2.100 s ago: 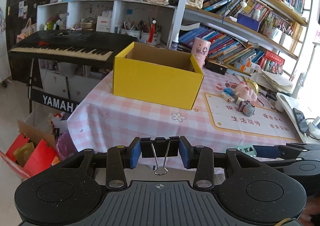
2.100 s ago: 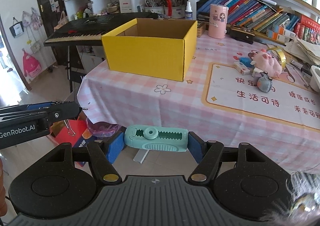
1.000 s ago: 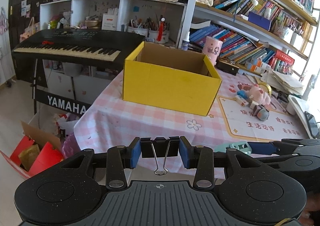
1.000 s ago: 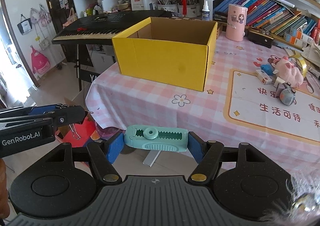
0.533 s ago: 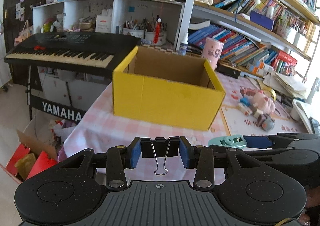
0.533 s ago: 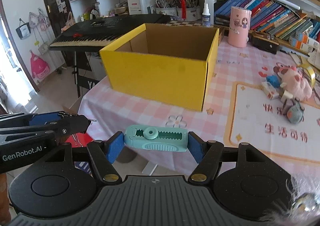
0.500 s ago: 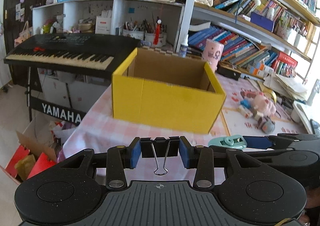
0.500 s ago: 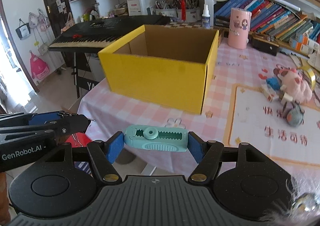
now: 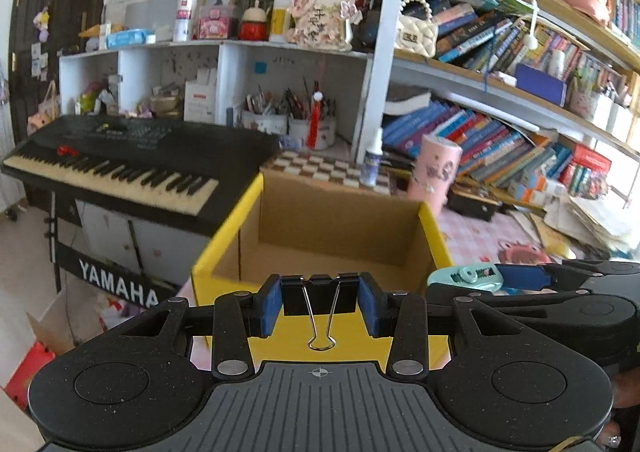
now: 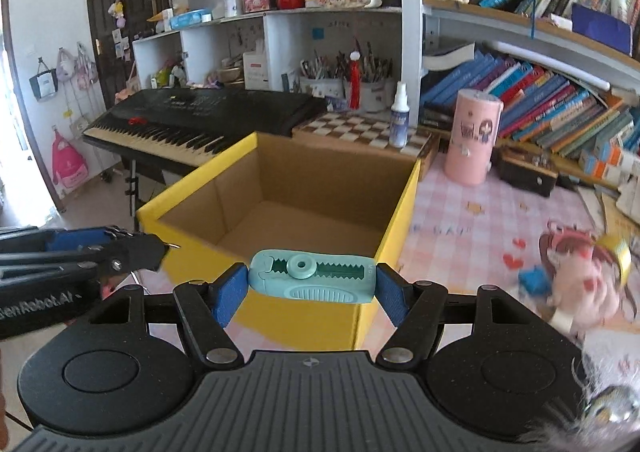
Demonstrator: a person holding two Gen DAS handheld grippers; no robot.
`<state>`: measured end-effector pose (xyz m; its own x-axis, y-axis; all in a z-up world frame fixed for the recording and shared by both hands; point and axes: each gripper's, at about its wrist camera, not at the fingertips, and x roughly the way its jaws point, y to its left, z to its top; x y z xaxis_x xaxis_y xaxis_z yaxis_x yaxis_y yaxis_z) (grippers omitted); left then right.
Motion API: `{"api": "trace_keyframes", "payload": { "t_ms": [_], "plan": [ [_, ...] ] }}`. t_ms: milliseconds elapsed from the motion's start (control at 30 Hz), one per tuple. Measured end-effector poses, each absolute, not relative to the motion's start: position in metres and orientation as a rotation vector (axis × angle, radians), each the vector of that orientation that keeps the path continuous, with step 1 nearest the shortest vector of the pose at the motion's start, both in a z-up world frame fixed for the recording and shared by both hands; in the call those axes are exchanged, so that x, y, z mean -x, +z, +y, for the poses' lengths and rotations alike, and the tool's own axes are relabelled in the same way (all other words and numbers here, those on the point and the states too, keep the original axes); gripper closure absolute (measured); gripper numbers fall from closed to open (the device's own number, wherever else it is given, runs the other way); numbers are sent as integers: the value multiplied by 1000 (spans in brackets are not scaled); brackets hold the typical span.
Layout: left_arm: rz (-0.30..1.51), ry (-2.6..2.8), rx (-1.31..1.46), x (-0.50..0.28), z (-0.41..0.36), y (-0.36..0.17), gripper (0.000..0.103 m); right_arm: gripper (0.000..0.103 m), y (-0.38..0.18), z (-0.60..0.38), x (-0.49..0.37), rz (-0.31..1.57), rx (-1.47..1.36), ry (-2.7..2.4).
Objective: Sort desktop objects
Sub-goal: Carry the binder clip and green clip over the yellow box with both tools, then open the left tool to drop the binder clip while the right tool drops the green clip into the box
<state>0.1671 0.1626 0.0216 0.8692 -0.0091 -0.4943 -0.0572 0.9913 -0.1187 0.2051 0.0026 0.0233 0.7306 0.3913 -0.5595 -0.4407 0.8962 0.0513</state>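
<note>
My left gripper point(image 9: 319, 302) is shut on a black binder clip point(image 9: 319, 294) whose wire handles hang down. My right gripper point(image 10: 312, 284) is shut on a mint-green correction tape point(image 10: 314, 278), held lengthwise between the blue pads. An open yellow cardboard box point(image 9: 340, 228) point(image 10: 280, 204) stands on the table just ahead of both grippers, and what shows of its brown inside is bare. In the left wrist view the right gripper point(image 9: 496, 278) pokes in from the right with the correction tape point(image 9: 464, 278). The left gripper point(image 10: 152, 250) enters the right wrist view from the left.
A pink checked tablecloth point(image 10: 480, 212) covers the table. A pink tumbler point(image 10: 474, 136), a spray bottle point(image 10: 400, 114) and a black case point(image 10: 528, 172) stand behind the box. Small plush toys point(image 10: 576, 264) lie at the right. A keyboard point(image 9: 120, 164) stands left of the table; bookshelves point(image 9: 500, 124) run behind.
Both grippers have moved forward and a little up toward the yellow box, which now looms large just beyond the fingertips with its inside in view. Each grip is unchanged.
</note>
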Motion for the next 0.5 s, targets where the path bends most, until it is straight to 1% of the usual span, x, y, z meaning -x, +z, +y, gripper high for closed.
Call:
{"api": "trace_keyframes", "payload": {
  "t_ms": [200, 333, 500],
  "plan": [
    [510, 63, 109, -211, 167, 20, 63, 37, 20, 11, -258, 577, 149, 517],
    [565, 65, 111, -242, 171, 7, 63, 37, 5, 28, -293, 582, 279, 594],
    [651, 87, 103, -270, 172, -15, 63, 37, -16, 41, -329, 639, 394, 677]
  ]
}}
